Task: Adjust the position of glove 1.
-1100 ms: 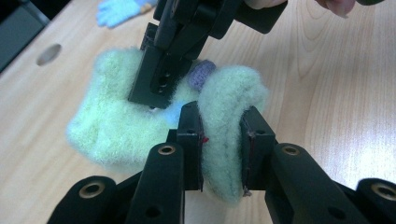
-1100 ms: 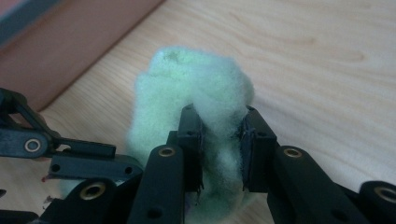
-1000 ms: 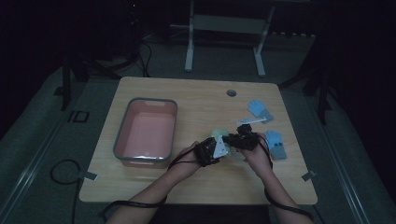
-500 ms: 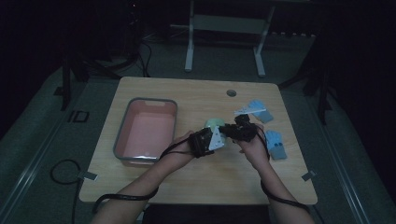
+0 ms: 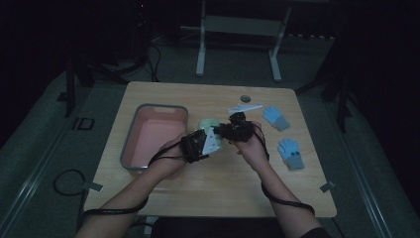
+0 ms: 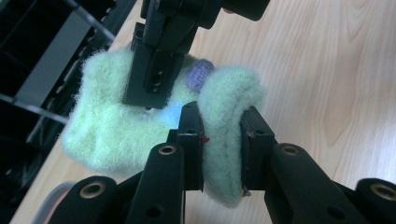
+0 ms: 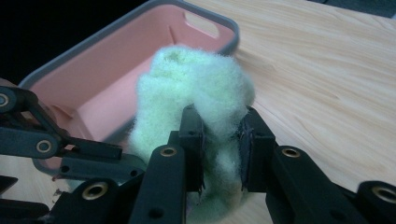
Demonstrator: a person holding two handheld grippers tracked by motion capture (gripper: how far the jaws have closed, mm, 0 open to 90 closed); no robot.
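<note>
A fuzzy light green glove (image 5: 209,123) with a purple spot (image 6: 200,74) hangs in the air between both grippers, just right of the pink bin (image 5: 153,136). My left gripper (image 6: 222,116) is shut on one thick fold of it. My right gripper (image 7: 219,121) is shut on another fold. In the high view the left gripper (image 5: 200,144) and right gripper (image 5: 233,130) sit close together above the table's middle. The left gripper view has the right gripper's jaw pressed into the fuzz at the top. Behind the glove in the right gripper view lies the pink bin (image 7: 116,79).
Two blue gloves (image 5: 275,117) (image 5: 291,152) lie on the right part of the wooden table (image 5: 198,198). A white flat piece (image 5: 245,107) and a small dark round thing (image 5: 245,98) sit near the far edge. The bin has a grey rim.
Both hands have risen and moved left and away from the person, carrying the green glove closer to the pink bin. Both grips have stayed shut.
</note>
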